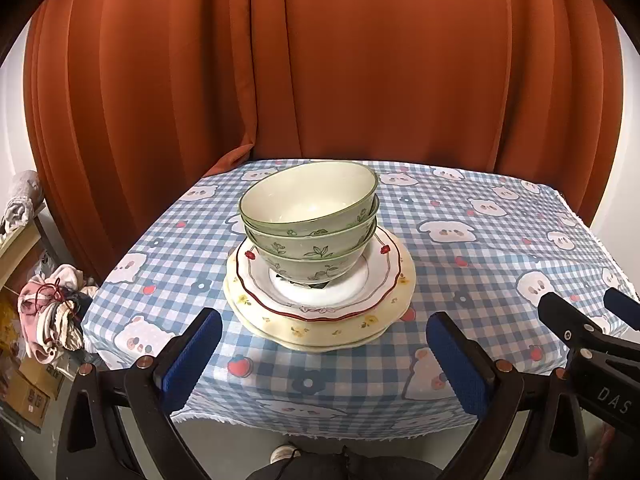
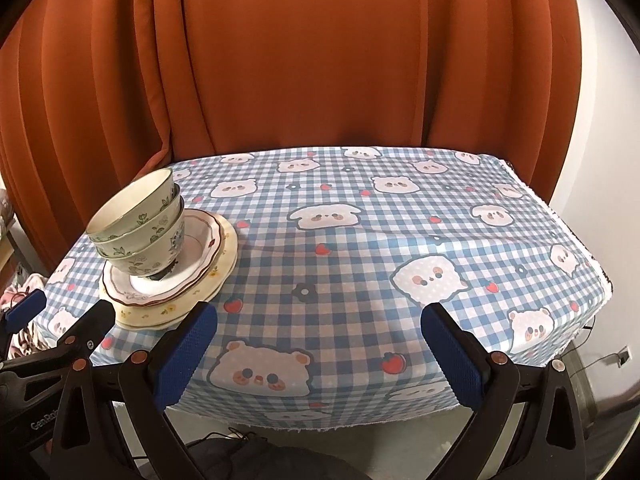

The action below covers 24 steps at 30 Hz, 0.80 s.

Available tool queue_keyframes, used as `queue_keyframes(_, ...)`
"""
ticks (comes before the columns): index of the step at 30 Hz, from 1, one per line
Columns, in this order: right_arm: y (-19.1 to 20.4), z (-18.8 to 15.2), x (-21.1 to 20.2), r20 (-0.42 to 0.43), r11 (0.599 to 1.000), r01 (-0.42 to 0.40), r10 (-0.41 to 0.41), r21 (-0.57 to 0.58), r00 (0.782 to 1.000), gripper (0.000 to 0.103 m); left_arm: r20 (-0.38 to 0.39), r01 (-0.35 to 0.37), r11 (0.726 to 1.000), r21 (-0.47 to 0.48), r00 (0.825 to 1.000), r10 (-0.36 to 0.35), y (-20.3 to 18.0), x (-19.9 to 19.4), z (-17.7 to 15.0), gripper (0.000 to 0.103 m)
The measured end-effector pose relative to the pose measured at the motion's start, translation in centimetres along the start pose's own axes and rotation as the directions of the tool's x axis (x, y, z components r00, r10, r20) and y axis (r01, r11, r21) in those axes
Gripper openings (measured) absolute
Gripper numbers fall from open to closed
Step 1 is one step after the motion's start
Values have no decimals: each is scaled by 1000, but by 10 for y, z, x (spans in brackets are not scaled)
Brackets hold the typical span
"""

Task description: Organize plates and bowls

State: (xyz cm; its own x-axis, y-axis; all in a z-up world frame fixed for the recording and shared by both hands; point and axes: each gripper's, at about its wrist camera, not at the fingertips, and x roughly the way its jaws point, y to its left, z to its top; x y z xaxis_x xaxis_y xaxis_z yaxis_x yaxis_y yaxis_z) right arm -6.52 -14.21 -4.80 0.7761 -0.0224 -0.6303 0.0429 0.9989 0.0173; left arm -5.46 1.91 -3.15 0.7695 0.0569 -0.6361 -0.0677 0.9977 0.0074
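Three nested bowls (image 1: 310, 220) sit tilted atop stacked plates (image 1: 320, 300), consolidating tableware, while left gripper (image 1: 324, 352) and right gripper (image 2: 320, 344) hover wide open, empty.

Green bowls (image 1: 310, 224) — tilted, nested — atop plates (image 1: 320, 312)

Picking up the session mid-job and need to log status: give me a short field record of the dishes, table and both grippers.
bowls: three green floral bowls nested, top one tilted
plates: red-rimmed plate under the bowls, on yellow floral plates
stack position: left part of checked tablecloth
left gripper: open, empty, short of the stack
right gripper: open, empty, over bare cloth
backdrop: orange curtain
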Motion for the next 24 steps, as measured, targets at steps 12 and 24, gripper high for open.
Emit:
queue_keyframes(12,-2,0,0,-2,1000,4,-4,2,1000,103,-1,2,1000,-2,1000,-2,-2,1,0,103)
queue_keyframes(24,-3,0,0,-2,1000,6,-6,3,1000,103,-5,9,1000,-2,1000,-9,-6,2,0,103)
